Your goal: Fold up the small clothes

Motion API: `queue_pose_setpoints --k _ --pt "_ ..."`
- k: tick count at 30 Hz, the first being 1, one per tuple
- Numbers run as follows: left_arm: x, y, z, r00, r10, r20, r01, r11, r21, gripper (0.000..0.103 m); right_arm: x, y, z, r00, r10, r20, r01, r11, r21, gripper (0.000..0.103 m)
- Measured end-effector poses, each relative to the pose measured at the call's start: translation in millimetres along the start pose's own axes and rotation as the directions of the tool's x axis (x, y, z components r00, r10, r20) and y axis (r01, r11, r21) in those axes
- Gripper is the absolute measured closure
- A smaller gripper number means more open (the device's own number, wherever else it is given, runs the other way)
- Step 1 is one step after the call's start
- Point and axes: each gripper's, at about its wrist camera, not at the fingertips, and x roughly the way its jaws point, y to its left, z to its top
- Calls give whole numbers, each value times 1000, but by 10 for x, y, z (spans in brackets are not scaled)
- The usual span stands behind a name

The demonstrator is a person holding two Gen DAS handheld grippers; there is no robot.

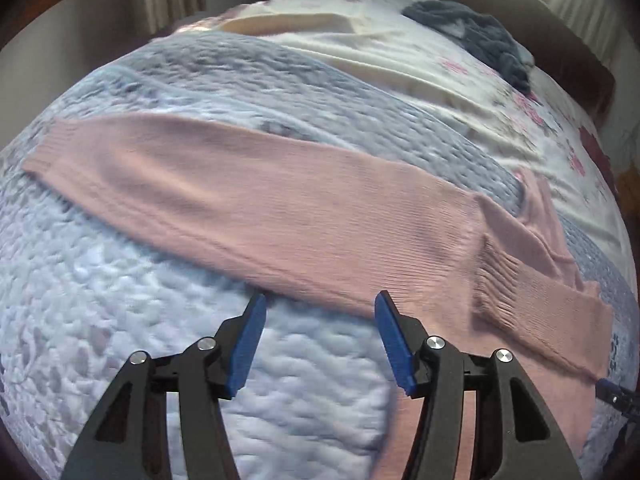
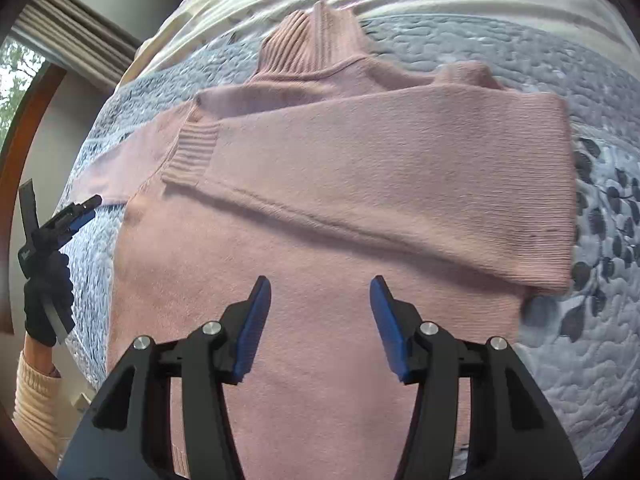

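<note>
In the left wrist view, a pink knit turtleneck sweater (image 1: pixel 280 200) is seen spread flat on a pale blue quilted bedspread (image 1: pixel 120 360), one long sleeve stretched away across the puckered stitching. The left gripper (image 1: pixel 320 304) is held released, its blue ribbed pads (image 1: pixel 248 348) spread apart and empty, their tips at the sleeve's near edge. Beyond the sweater, a cream floral sheet (image 1: pixel 440 76) is shown, with a crumpled dark grey garment (image 1: pixel 476 36) lying on it well apart from the sweater.

In the right wrist view, the sweater (image 2: pixel 320 240) is shown from above, its ribbed high collar (image 2: pixel 312 44) pointing away and one sleeve (image 2: pixel 400 168) folded across the chest, the ribbed cuff (image 2: pixel 192 152) resting on the body. The right gripper (image 2: pixel 320 288) is held released over the sweater's lower body, nothing between its pads. Left of the sweater, a black-gloved hand (image 2: pixel 48 292) with a cream ribbed cuff (image 2: pixel 32 396) is seen gripping the other tool.
</note>
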Motion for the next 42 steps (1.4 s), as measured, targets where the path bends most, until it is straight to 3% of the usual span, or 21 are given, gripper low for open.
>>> queue_pose_setpoints --k 3,7,10,13,15,22,24,31,34,37,42 --pt "-19 716 119 999 20 32 -15 987 -161 46 226 280 -16 999 8 -33 -9 999 -50 51" --pt "110 1377 282 998 39 43 -23 946 -324 46 479 485 -19 998 10 -64 -14 998 -64 51" --pt "170 1651 407 995 7 100 34 918 -396 46 592 562 -7 997 -3 -71 -2 997 -71 51" --pt "282 1912 535 989 -49 138 110 871 -479 46 670 592 -8 996 -33 -80 26 996 -87 49" --pt "333 2031 598 982 -69 173 150 844 -515 46 705 596 -12 995 -49 -84 40 994 -97 49" --pt "470 2226 849 966 -88 243 208 825 -526 47 758 539 -10 996 -30 -83 24 997 -66 47" --pt "486 2225 894 966 -76 246 198 830 -521 50 762 545 -2 996 -30 -81 25 998 -64 46" --pt "406 2272 882 971 -11 240 134 854 -502 94 740 565 -47 997 -37 -71 30 995 -96 45" --pt "309 2226 867 963 -10 269 145 861 -487 96 718 544 -61 997 -23 -68 18 996 -84 45" --pt "122 2031 871 952 -6 306 145 889 -435 97 661 546 -97 998 -25 -62 19 996 -86 45" --pt "-250 1204 806 923 -96 373 178 966 -190 97 576 508 -192 998 -12 -58 7 997 -72 45"
